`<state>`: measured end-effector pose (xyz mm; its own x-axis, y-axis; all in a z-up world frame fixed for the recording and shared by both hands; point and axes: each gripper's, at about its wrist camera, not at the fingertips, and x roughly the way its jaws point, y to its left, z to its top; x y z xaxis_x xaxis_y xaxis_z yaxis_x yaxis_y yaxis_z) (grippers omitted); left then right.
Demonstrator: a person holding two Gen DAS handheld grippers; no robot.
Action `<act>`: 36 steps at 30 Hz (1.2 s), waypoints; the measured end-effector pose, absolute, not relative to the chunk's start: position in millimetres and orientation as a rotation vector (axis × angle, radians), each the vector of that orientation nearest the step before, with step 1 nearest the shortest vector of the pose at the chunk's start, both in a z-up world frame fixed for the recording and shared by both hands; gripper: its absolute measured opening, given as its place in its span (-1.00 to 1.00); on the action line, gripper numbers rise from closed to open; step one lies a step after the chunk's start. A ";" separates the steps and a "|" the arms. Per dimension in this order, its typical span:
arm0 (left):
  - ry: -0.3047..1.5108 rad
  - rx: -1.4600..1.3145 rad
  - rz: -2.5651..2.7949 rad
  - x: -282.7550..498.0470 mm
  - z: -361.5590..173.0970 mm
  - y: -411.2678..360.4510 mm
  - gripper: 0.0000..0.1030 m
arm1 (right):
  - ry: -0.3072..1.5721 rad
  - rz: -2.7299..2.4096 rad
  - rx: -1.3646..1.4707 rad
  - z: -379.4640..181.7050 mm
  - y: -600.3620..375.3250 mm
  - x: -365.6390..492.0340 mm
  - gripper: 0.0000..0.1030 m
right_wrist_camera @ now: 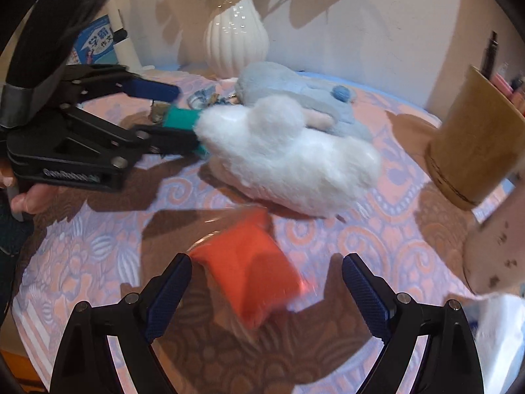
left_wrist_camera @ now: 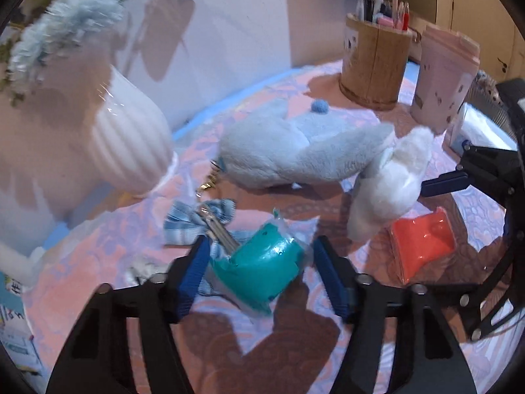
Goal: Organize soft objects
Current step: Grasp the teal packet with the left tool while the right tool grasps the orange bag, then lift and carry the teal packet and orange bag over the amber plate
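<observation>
A teal soft pack in clear wrap [left_wrist_camera: 262, 267] lies between the open fingers of my left gripper [left_wrist_camera: 262, 279]; it also shows in the right wrist view [right_wrist_camera: 182, 118]. An orange soft pack [right_wrist_camera: 252, 272] lies between the open fingers of my right gripper [right_wrist_camera: 265, 295]; it also shows in the left wrist view [left_wrist_camera: 421, 246]. A white plush [right_wrist_camera: 288, 161] and a light blue plush [left_wrist_camera: 295, 151] lie behind them on the patterned cloth. A blue checked bow with keys [left_wrist_camera: 203, 220] lies by the teal pack.
A white ribbed vase [left_wrist_camera: 128, 141] with flowers stands at the left by the wall. A wooden pen holder [left_wrist_camera: 374, 62] and a pink cup [left_wrist_camera: 443, 78] stand at the back right. A book [right_wrist_camera: 95, 42] leans at the back left.
</observation>
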<state>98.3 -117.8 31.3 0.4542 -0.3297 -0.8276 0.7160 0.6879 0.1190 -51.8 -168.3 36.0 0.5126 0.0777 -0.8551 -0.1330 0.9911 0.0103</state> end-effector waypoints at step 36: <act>0.633 0.201 -0.730 -60.8 139.9 -152.3 -0.48 | 0.682 -0.161 0.175 174.3 -246.2 -230.3 -0.23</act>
<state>-60.8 -152.3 139.9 0.5698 -0.5587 -0.6027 0.6758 0.7358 -0.0432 -230.3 -246.2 174.3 0.7650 -0.0905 -0.6377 0.2049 0.9728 0.1077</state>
